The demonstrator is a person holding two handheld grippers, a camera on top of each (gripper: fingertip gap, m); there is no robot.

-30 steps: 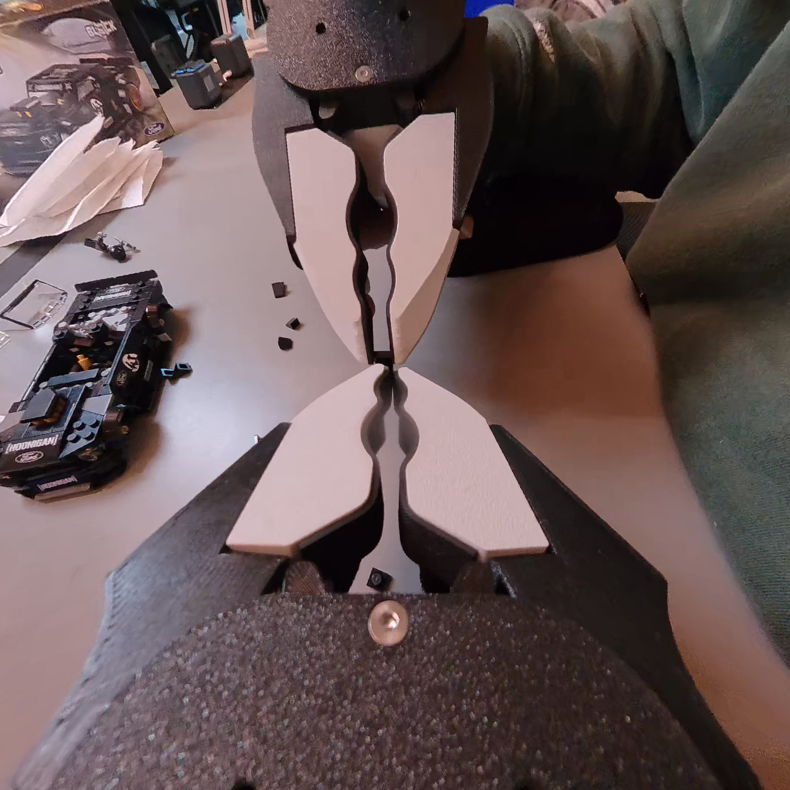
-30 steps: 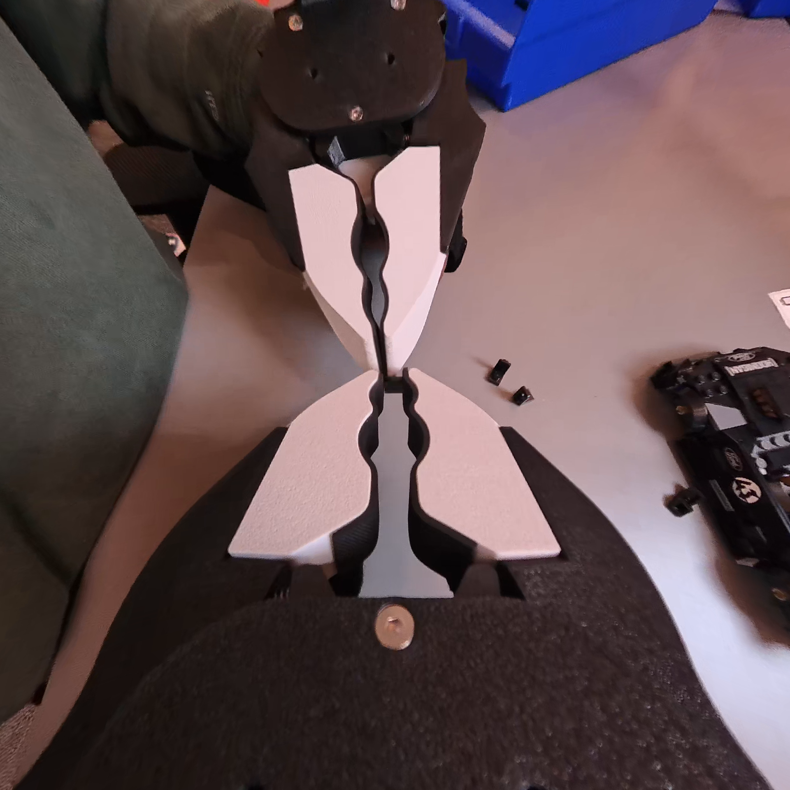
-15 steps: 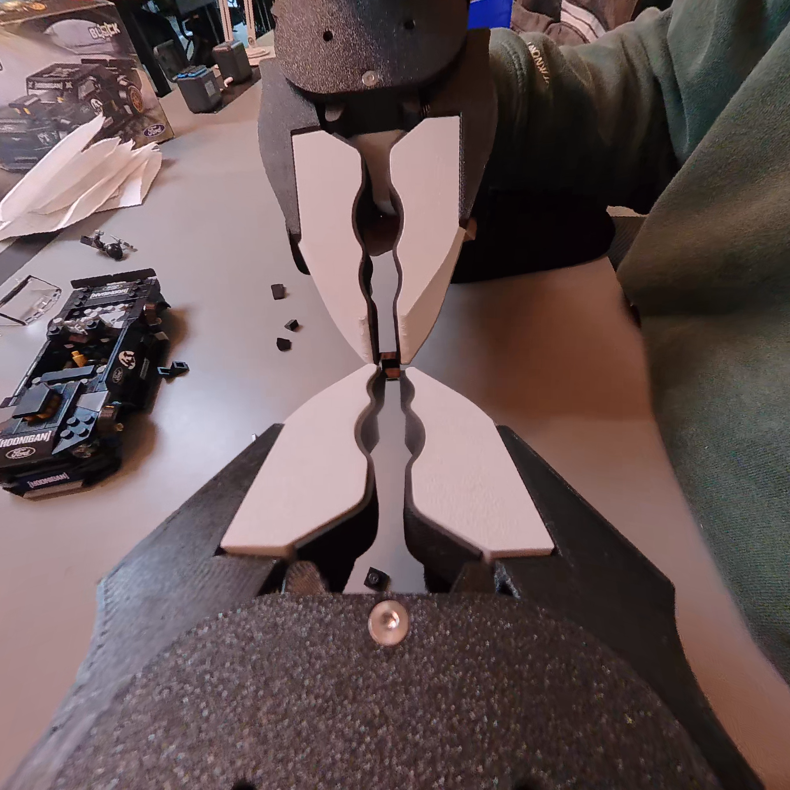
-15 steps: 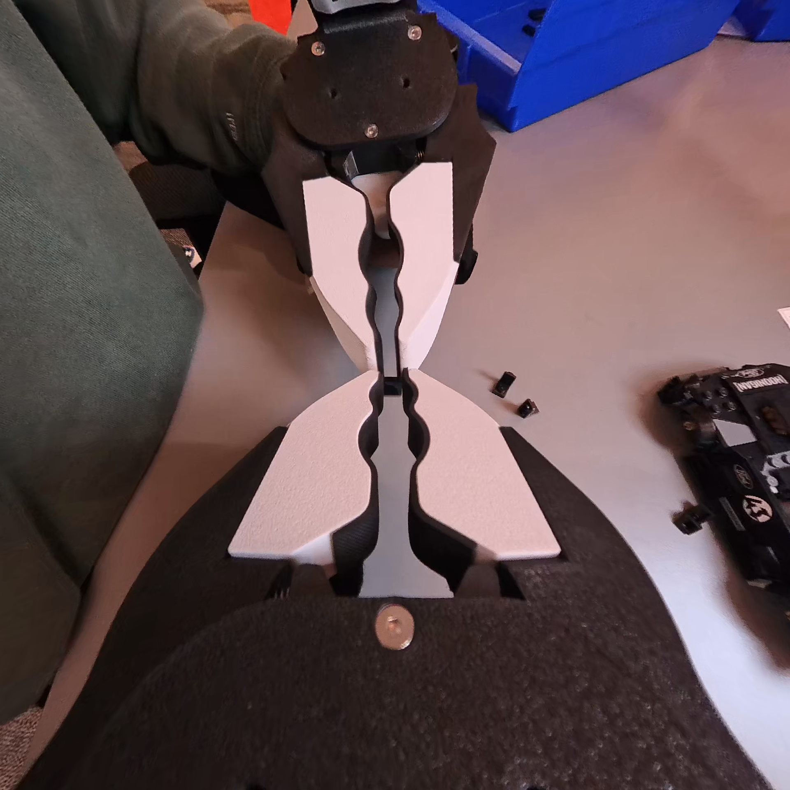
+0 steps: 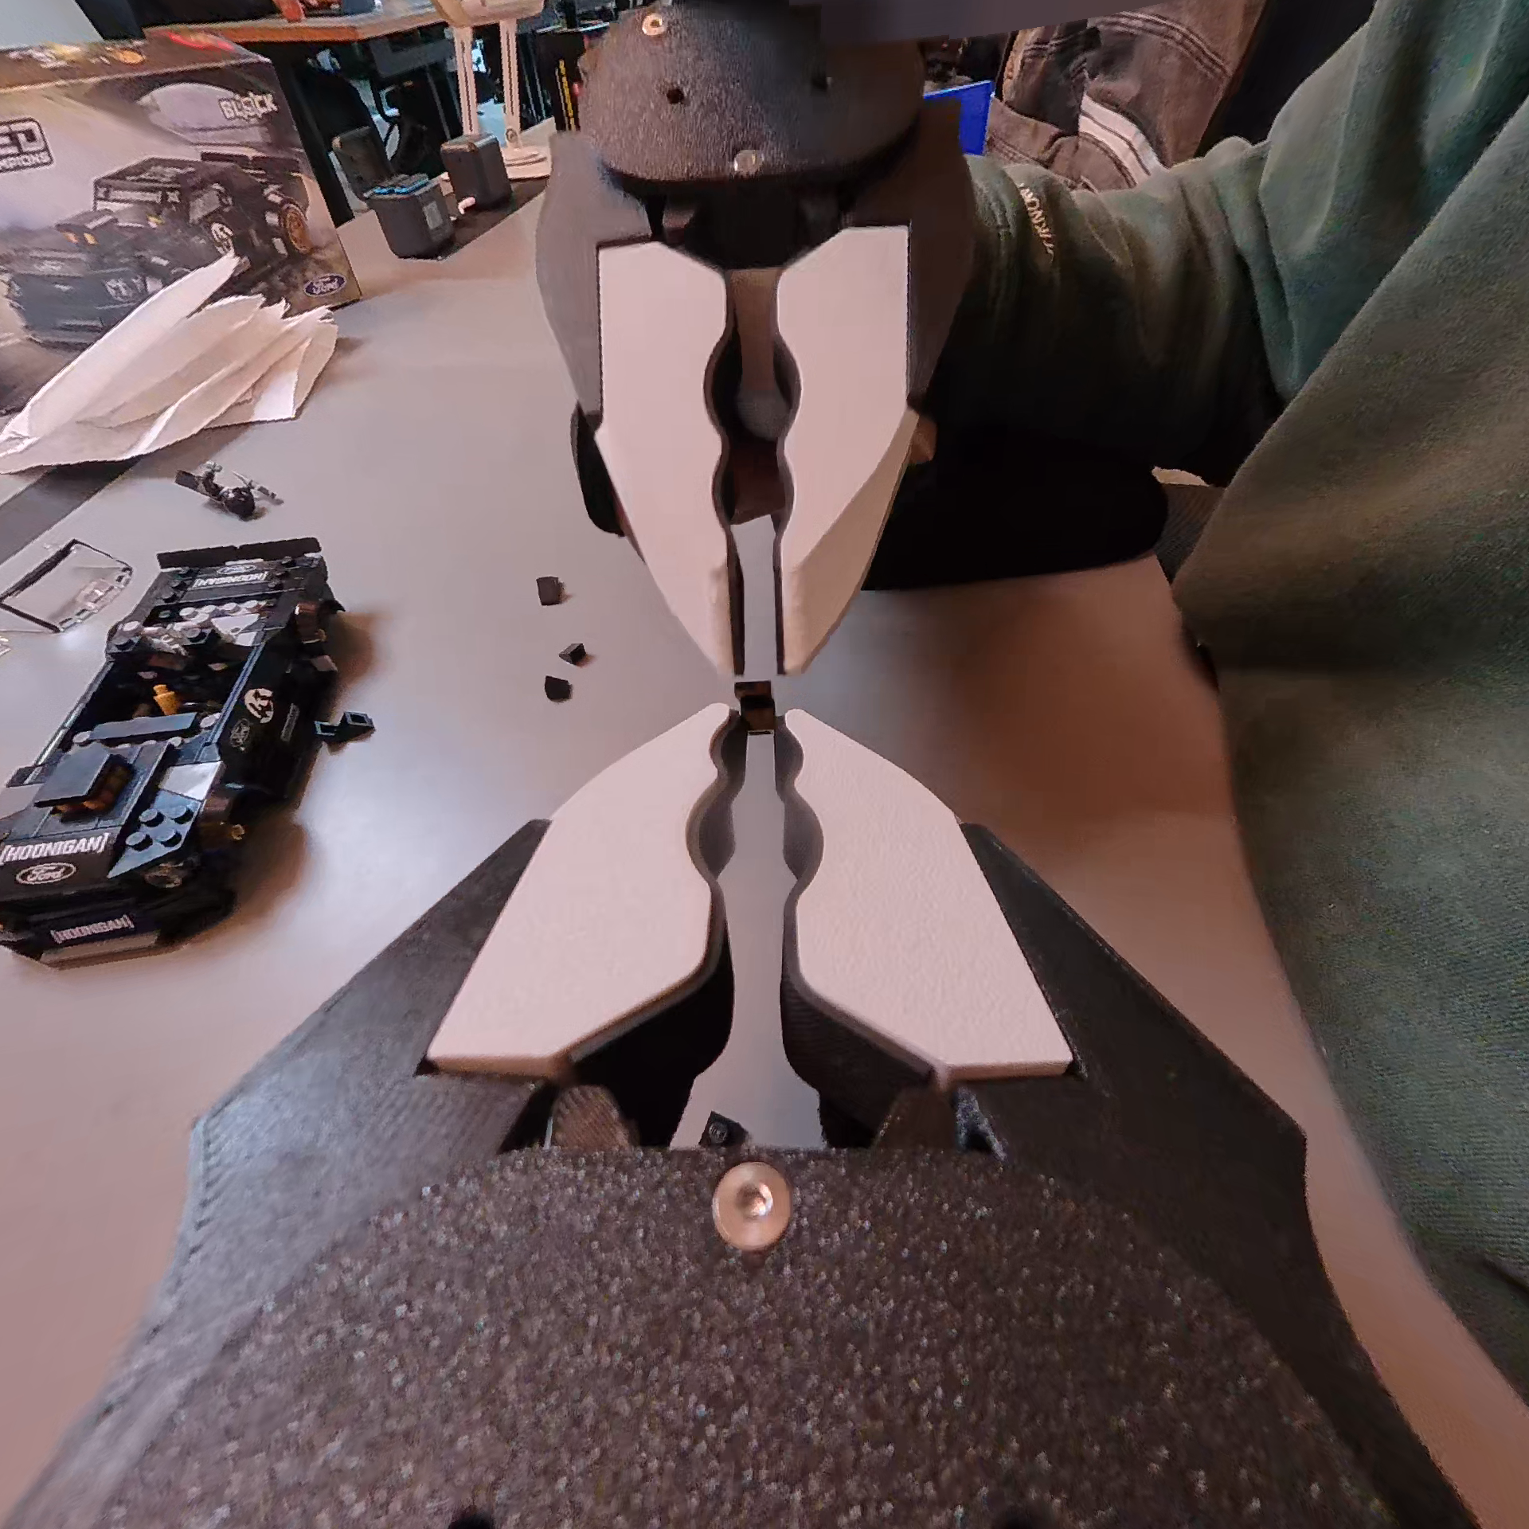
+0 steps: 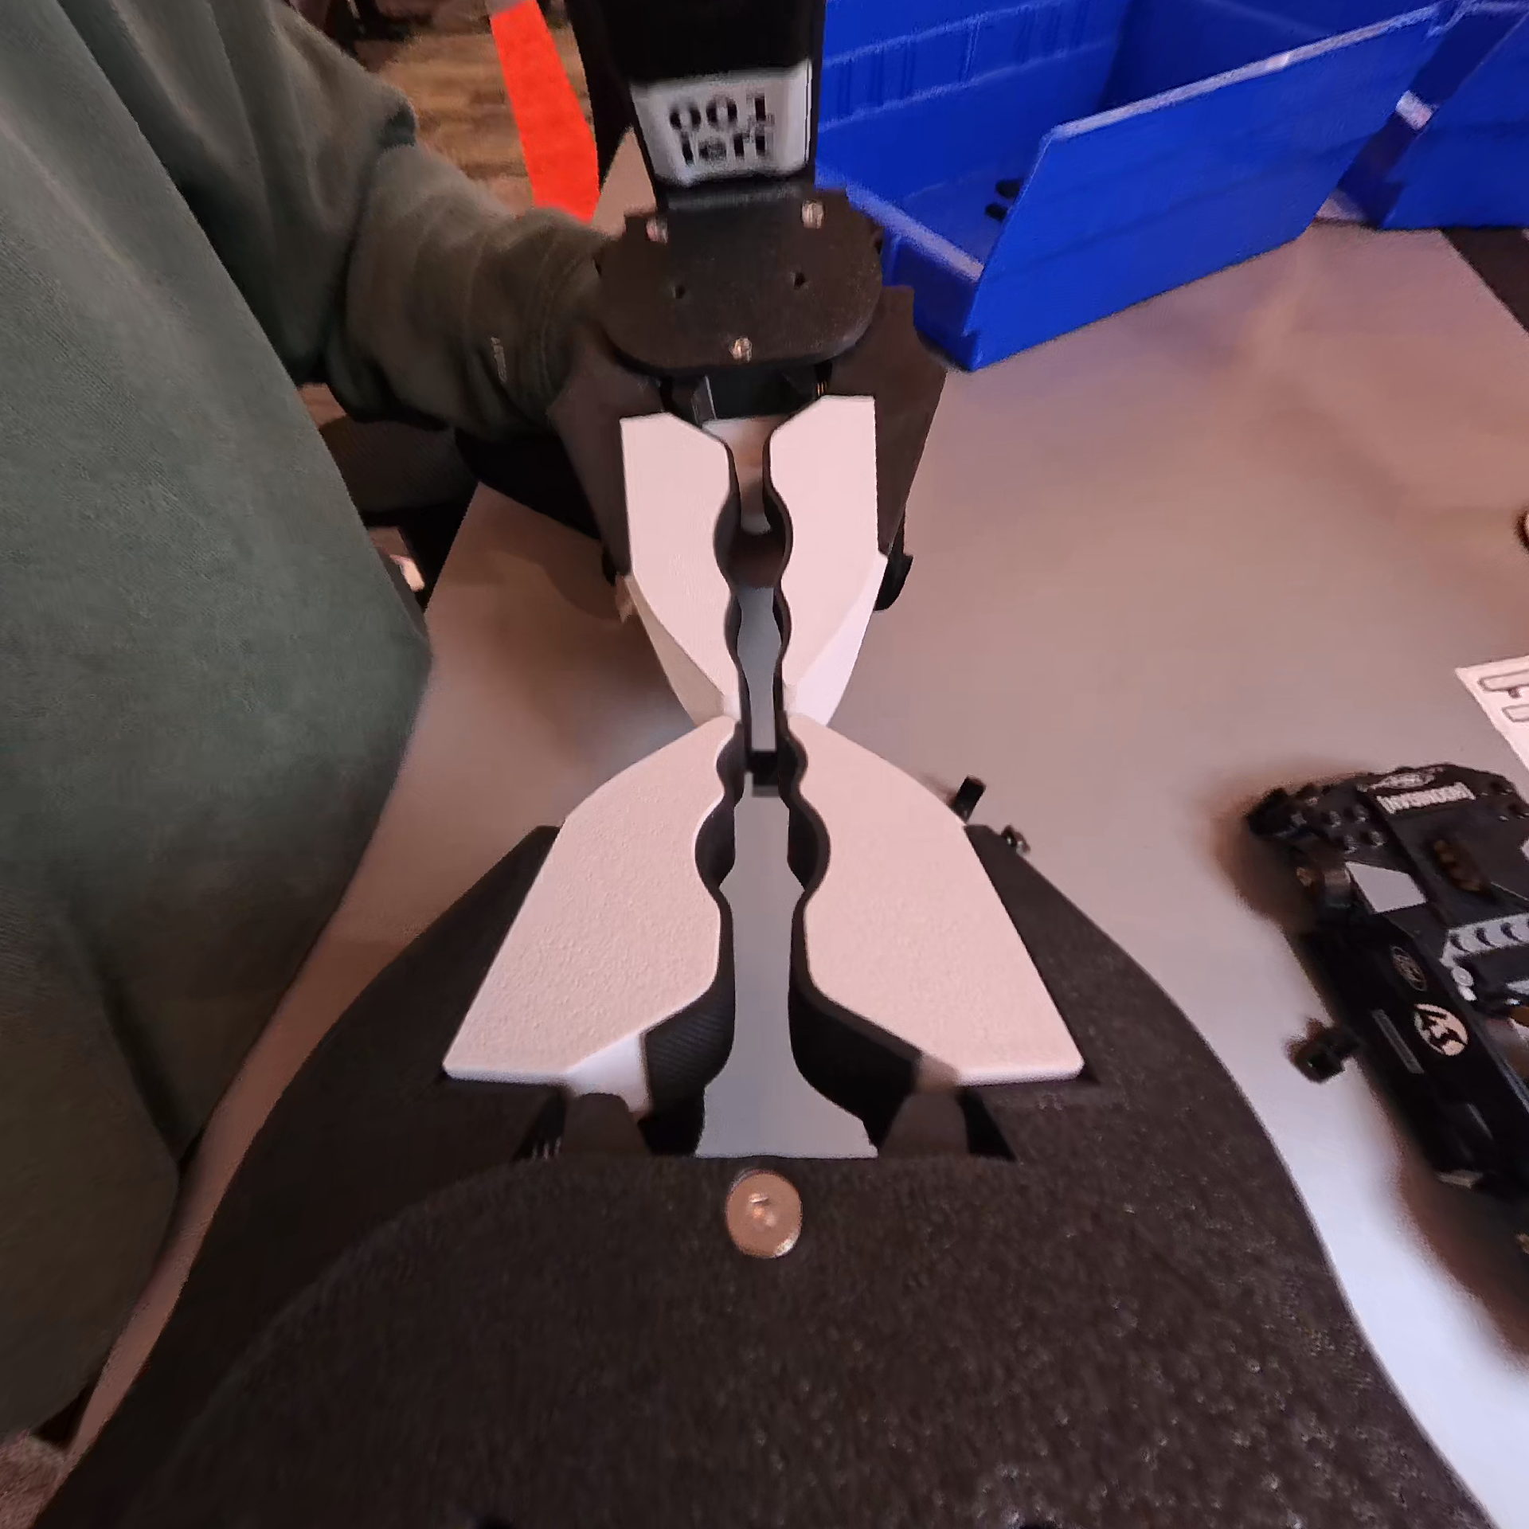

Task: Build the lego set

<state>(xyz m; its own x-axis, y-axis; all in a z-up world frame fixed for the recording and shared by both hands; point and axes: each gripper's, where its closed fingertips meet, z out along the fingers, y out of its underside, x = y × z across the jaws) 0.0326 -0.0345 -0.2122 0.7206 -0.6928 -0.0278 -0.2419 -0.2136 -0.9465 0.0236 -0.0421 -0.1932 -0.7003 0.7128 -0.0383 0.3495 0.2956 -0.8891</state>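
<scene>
A small black lego piece sits pinched between the tips of my left gripper, held above the grey table. My right gripper faces it tip to tip, just clear of the piece, its jaws a narrow gap apart with only table showing between them. In the right wrist view the piece shows through the gap of my right gripper, with the left gripper opposite. The part-built black lego car lies on the table to the left; it also shows in the right wrist view.
Three tiny black pieces lie near the grippers, another lies by the car. A clear windscreen part, white paper bags and the set's box are far left. Blue bins stand behind. A person's green sleeve fills the right.
The left gripper's tips closed on the piece that the right gripper had held. The right gripper has drawn back and up off it. Both grippers rose a little.
</scene>
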